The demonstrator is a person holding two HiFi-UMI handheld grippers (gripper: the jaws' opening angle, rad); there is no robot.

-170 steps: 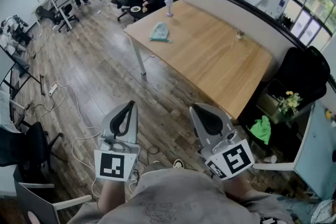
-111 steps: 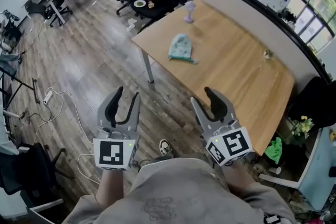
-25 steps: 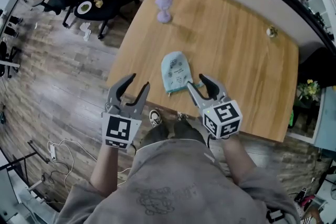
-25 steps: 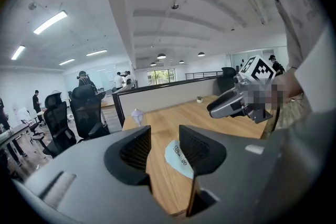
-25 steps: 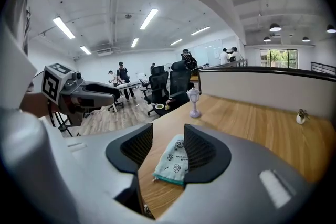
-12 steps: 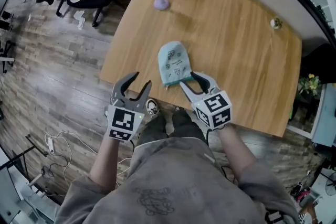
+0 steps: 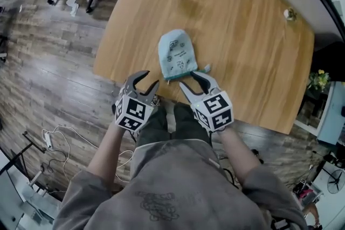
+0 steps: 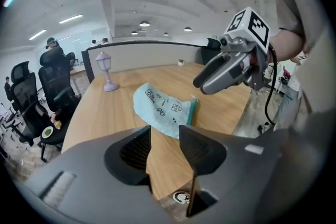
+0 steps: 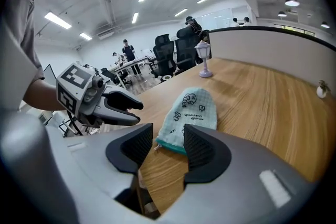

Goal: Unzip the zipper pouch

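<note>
Teal fabric zipper pouch [image 7: 176, 54] lies flat near the front edge of the wooden surface [image 7: 248, 62], darker zip edge toward the person; the zip looks closed. Left gripper [image 7: 150, 78] hovers just off the pouch's near-left corner, jaws apart, nothing between. Right gripper [image 7: 187, 79] is at the zip edge, jaws likewise apart and empty. Small pale tab [image 9: 157, 146], probably the pull, shows at the zip end nearer the left gripper. Judgement: approach stage, nothing grasped yet. One gripper should clamp fabric beside that end, the other pinch only the tab, then draw low and straight along the teeth so the pouch doesn't slide.
</note>
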